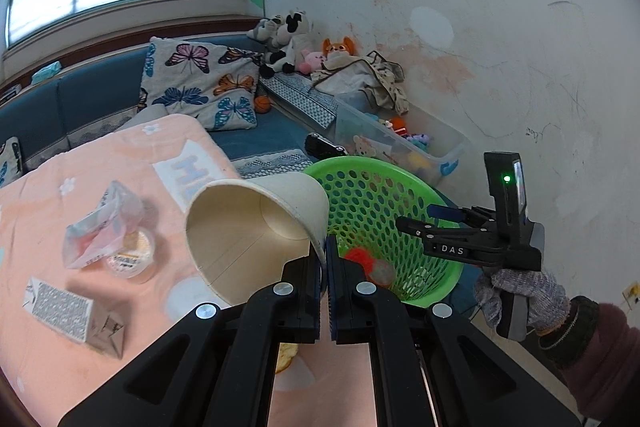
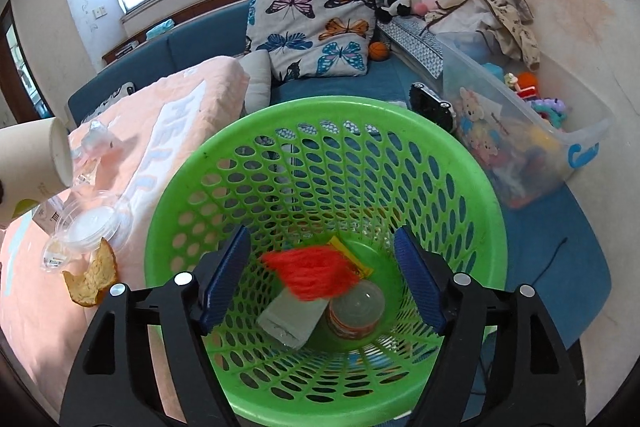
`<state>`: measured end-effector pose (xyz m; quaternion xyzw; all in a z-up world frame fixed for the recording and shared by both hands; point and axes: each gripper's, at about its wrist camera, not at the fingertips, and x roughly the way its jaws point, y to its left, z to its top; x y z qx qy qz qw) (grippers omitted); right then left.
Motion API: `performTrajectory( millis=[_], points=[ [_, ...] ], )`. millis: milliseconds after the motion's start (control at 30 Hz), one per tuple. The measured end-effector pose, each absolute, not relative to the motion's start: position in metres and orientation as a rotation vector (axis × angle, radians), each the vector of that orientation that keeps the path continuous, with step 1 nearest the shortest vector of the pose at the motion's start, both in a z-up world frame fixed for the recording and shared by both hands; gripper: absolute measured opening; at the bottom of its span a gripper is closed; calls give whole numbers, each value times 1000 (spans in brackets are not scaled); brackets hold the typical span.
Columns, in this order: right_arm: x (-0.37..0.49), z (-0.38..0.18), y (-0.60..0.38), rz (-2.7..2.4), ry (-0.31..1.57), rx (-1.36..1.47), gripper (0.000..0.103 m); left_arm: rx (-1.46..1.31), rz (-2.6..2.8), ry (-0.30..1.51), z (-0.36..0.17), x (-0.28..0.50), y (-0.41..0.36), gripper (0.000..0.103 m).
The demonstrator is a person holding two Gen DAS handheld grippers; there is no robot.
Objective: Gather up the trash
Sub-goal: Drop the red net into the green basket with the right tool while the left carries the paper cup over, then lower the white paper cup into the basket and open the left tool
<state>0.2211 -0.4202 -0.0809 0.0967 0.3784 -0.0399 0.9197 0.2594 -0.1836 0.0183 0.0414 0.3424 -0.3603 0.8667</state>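
My left gripper [image 1: 325,259] is shut on the rim of a beige paper cup [image 1: 256,231] and holds it tilted above the pink table, just left of the green basket [image 1: 384,195]. The cup also shows at the left edge of the right wrist view [image 2: 28,159]. My right gripper [image 2: 322,279] is open and empty over the basket's mouth [image 2: 192,195]; it also shows in the left wrist view [image 1: 424,223]. Inside the basket lie a red fluffy thing [image 2: 316,271], a tin can [image 2: 356,311], a grey carton [image 2: 292,319] and a yellow wrapper [image 2: 352,255].
On the pink tablecloth [image 1: 52,367] lie a crumpled plastic bag [image 1: 100,227], a small clear cup [image 1: 132,255], a grey carton [image 1: 76,315], a clear lid [image 2: 92,223] and a bitten piece of bread [image 2: 92,279]. A clear toy bin [image 2: 520,131] stands behind the basket on the blue bench.
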Motion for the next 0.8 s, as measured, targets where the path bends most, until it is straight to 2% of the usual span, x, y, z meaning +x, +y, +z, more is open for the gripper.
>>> performTrajectory(
  millis=[800],
  points=[
    [157, -64, -453, -159, 719, 229, 77, 282, -871, 856, -39, 294, -310, 3]
  ],
)
